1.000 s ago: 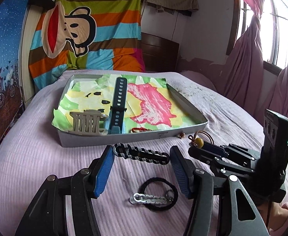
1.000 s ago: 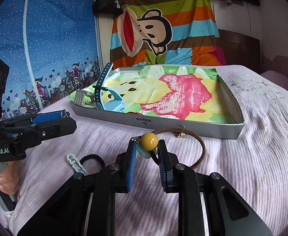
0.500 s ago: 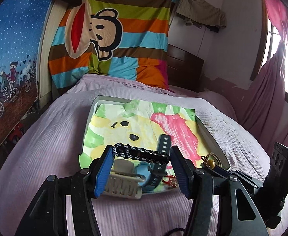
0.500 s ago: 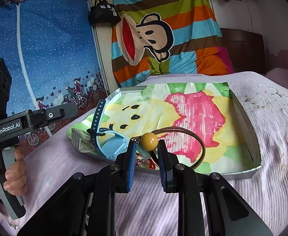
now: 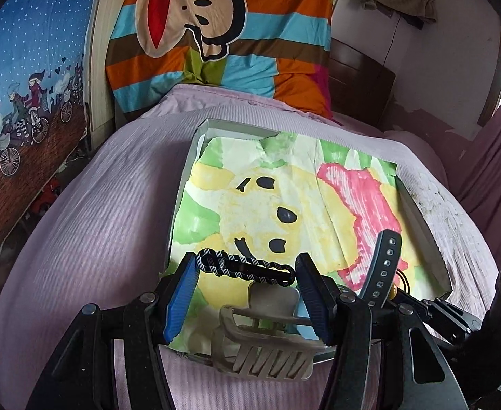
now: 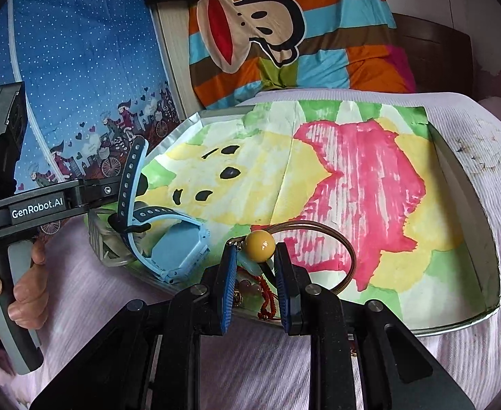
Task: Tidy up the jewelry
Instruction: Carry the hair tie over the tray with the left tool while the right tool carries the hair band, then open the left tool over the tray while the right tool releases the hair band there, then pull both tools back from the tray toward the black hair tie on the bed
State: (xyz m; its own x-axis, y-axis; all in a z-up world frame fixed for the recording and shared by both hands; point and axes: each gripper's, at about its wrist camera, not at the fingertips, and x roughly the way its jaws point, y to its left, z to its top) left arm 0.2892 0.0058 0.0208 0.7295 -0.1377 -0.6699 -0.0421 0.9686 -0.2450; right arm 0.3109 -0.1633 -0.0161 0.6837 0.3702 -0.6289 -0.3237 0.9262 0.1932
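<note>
My left gripper (image 5: 245,270) is shut on a black-and-white braided bracelet (image 5: 245,267) and holds it above the near left part of the grey tray (image 5: 421,218), which is lined with a painted paper. My right gripper (image 6: 254,256) is shut on a brown cord bracelet with a yellow bead (image 6: 259,245), over the tray's near edge (image 6: 455,328). In the tray lie a beige hair claw (image 5: 264,348) and a blue smartwatch (image 6: 178,249) with its dark strap (image 5: 382,266) standing up. Red cord and pink beads (image 6: 250,290) lie under the right fingers.
The tray sits on a bed with a pink cover (image 5: 79,239). A striped monkey pillow (image 5: 216,34) leans at the headboard. A blue patterned curtain (image 6: 79,85) hangs to the left. The left gripper's body and the hand holding it (image 6: 21,225) show in the right wrist view.
Both grippers have moved forward from the bed in front of the tray to over the tray, each still holding its bracelet. The black hair tie on the bed has dropped out of view.
</note>
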